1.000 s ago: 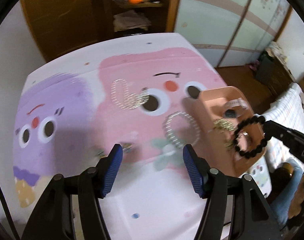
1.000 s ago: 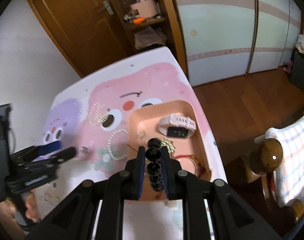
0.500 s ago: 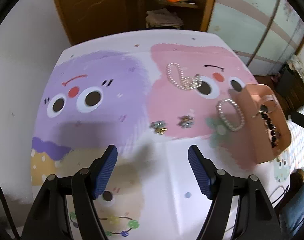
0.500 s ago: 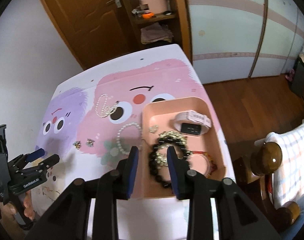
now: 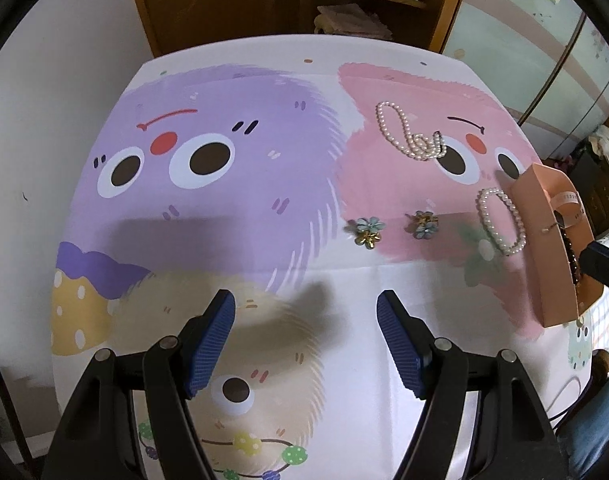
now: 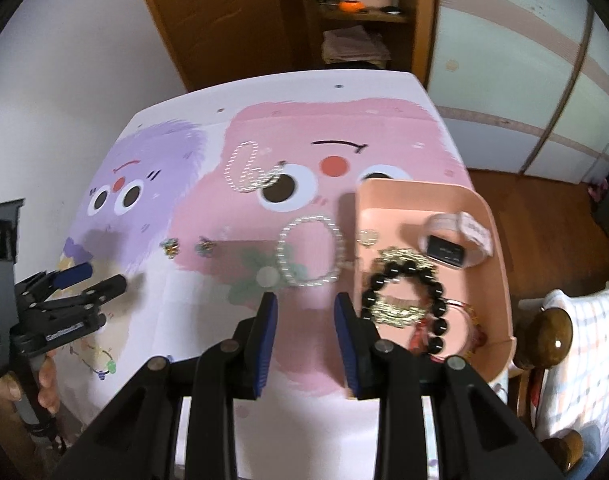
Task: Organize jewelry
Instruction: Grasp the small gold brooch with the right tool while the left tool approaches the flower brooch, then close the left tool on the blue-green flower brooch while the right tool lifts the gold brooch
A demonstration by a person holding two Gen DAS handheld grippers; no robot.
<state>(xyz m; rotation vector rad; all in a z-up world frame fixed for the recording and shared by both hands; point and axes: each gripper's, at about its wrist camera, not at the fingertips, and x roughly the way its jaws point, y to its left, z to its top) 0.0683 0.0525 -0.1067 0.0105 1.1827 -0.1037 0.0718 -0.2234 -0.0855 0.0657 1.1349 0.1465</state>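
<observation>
A pink tray at the table's right edge holds a black bead bracelet, a gold chain, a pink watch and a red bracelet. On the cartoon cloth lie a pearl bracelet, a looped pearl necklace and two flower earrings. My right gripper is open and empty, just left of the tray, below the pearl bracelet. My left gripper is open and empty over the cloth's near left part, short of the earrings.
The tray also shows edge-on at the right of the left wrist view. A wooden chair knob and a checked cloth stand right of the table. A wooden door and shelves stand behind the table.
My right gripper opened and let the black bead bracelet drop into the tray, then shifted left. My left gripper swung left and back, away from the tray.
</observation>
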